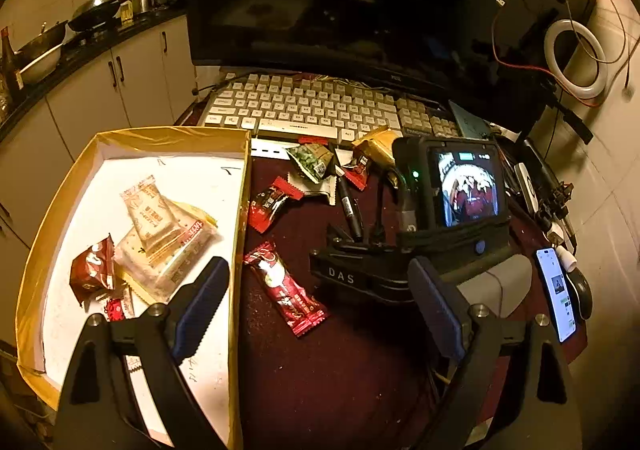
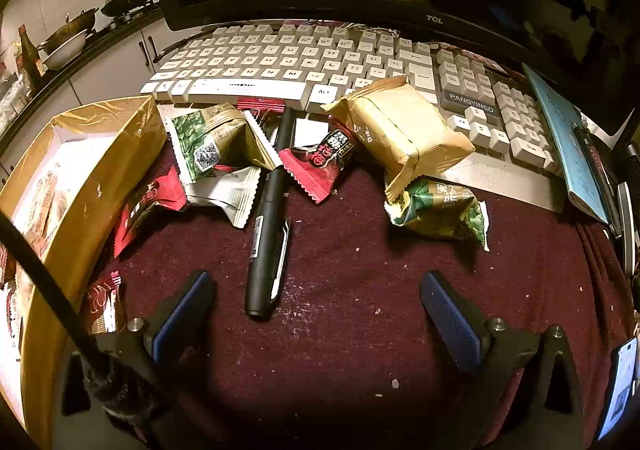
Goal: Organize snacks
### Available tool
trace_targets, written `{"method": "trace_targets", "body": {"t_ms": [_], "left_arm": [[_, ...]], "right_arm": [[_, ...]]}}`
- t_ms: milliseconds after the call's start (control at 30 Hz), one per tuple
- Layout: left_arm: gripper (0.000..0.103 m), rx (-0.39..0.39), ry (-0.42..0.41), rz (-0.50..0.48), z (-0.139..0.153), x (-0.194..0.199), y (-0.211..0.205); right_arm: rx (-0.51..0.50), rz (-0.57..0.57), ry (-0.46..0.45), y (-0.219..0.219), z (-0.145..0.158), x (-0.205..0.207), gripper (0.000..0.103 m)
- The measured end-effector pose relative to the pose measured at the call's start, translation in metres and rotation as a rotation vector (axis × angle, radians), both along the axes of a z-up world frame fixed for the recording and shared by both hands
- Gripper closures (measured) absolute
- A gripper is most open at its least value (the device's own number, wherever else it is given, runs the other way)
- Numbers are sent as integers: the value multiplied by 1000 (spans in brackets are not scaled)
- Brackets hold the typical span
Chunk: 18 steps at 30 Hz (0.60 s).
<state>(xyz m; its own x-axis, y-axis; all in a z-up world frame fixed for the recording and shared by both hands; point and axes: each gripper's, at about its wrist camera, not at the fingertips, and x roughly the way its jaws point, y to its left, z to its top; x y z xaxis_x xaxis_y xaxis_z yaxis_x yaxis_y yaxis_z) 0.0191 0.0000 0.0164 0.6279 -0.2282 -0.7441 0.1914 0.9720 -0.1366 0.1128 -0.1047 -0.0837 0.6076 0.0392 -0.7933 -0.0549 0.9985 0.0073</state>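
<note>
Both spread wide, grasping nothing: left gripper [image 1: 316,306] beside the box [image 1: 242,210], right gripper [image 2: 316,314] by the pen [image 2: 268,234].

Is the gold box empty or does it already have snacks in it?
Partly filled: the gold box holds several wrapped snacks on its white floor.

Both cameras are riding just behind their tongs and looking steeply down at the dark red surface [image 2: 340,330]. The left wrist view is sitting farther back and to the left, taking in the gold box [image 1: 60,210] and the right gripper's camera unit [image 1: 460,190]. The right wrist view is sitting closer in. Both are sharing the keyboard [image 2: 280,62], the black marker [image 2: 268,234] and the box's gold wall.
</note>
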Motion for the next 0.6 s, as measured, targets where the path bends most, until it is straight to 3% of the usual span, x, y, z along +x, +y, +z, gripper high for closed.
{"method": "trace_targets", "body": {"t_ms": [267,600], "left_arm": [[12,-5,5,28,-3,3,4],[12,16,11,-12,-7,-2,-10]], "right_arm": [[0,0,0,0,0,0,0],[0,1,0,0,0,0,0]]}}
